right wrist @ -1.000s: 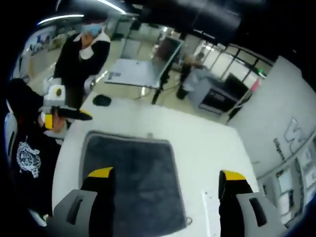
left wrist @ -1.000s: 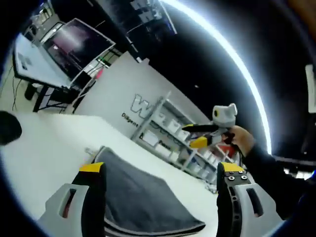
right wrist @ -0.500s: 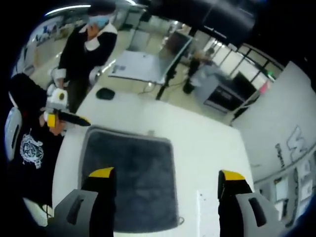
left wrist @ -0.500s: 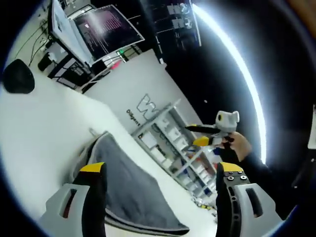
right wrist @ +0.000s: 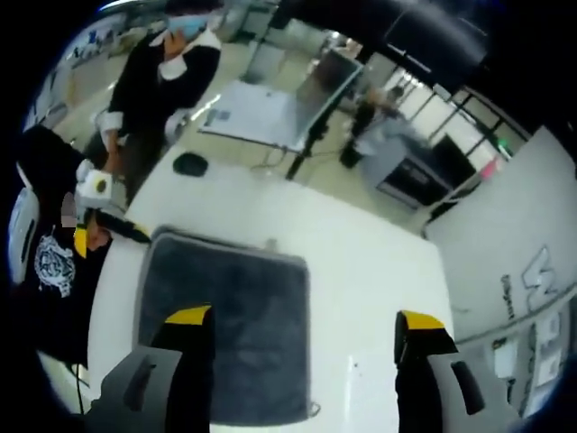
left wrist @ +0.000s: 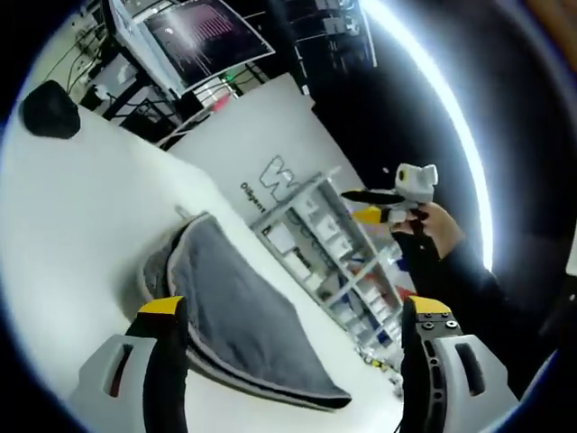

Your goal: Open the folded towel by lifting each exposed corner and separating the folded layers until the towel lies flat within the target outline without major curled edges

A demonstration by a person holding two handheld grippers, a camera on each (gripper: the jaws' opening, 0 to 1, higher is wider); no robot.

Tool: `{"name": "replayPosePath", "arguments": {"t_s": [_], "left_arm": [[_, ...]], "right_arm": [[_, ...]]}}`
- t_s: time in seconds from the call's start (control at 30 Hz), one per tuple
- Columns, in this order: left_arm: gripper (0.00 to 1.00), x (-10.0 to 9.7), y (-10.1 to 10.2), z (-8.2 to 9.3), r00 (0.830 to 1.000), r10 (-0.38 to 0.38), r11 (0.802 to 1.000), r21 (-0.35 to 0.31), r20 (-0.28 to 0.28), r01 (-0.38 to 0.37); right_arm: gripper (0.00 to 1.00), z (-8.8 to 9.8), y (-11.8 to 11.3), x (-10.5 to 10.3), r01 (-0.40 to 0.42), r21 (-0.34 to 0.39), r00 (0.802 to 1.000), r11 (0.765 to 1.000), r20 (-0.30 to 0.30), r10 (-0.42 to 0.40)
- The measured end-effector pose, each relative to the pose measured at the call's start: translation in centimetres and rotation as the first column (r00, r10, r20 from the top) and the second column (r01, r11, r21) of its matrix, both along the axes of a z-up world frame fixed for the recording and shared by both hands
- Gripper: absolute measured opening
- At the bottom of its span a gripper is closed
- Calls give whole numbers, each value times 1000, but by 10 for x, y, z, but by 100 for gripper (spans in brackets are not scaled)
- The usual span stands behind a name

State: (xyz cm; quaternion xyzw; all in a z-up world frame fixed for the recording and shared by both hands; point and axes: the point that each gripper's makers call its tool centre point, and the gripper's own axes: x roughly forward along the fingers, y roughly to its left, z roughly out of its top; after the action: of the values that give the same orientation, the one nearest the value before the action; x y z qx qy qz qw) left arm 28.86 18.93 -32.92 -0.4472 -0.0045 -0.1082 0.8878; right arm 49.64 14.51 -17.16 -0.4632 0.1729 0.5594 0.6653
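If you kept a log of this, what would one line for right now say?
gray towel: folded, on white table | left gripper: open, above towel, empty | right gripper: open, above towel, empty | unfolding: not started

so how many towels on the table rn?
1. A grey folded towel lies on the white table, below the right gripper, with the left gripper at its far-left corner. Its layers may hide more.

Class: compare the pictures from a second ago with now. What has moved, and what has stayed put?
Both hand-held cameras have swung, so the views shifted. The left gripper has come nearer the grey towel's corner. Nothing was gripped or released; both grippers' jaws stay open, the towel stays folded on the white table.
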Motion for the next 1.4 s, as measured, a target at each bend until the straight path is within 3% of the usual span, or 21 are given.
{"name": "replayPosePath", "arguments": {"t_s": [0.27, 0.6, 0.73, 0.83, 0.9, 1.0, 1.1, 1.27, 1.4], "left_arm": [[98, 2, 9, -12, 999, 22, 998, -50, -47, -24], [97, 3, 10, -16, 997, 45, 999, -22, -69, -47], [95, 6, 11, -20, 995, 44, 997, -54, -89, -48], [93, 8, 11, -19, 994, 49, 998, -24, -99, -51], [88, 9, 12, -19, 993, 52, 998, -15, -105, -54], [74, 12, 18, -17, 992, 70, 997, 15, -100, -69], [70, 17, 20, -23, 990, 79, 996, 42, -120, -75], [55, 18, 25, -38, 982, 108, 990, 105, -158, -92], [52, 20, 31, -38, 979, 123, 989, 103, -162, -107]], "right_arm": [[84, -3, 13, -7, -30, -7, 999, 1000, 12, 30], [83, -10, 11, 0, -25, -32, 1000, 999, 15, 25], [82, -18, 16, 1, -38, -45, 999, 998, 5, 38], [82, -25, 20, 4, -42, -59, 999, 997, 5, 42], [81, -29, 24, 3, -55, -65, 999, 996, 1, 55], [81, -36, 30, 4, -65, -73, 998, 995, -3, 65], [80, -39, 37, 9, -65, -63, 998, 996, -6, 65], [79, -49, 40, 16, -61, -68, 998, 996, -11, 61], [78, -61, 45, 23, -68, -59, 997, 996, -39, 66]]}}
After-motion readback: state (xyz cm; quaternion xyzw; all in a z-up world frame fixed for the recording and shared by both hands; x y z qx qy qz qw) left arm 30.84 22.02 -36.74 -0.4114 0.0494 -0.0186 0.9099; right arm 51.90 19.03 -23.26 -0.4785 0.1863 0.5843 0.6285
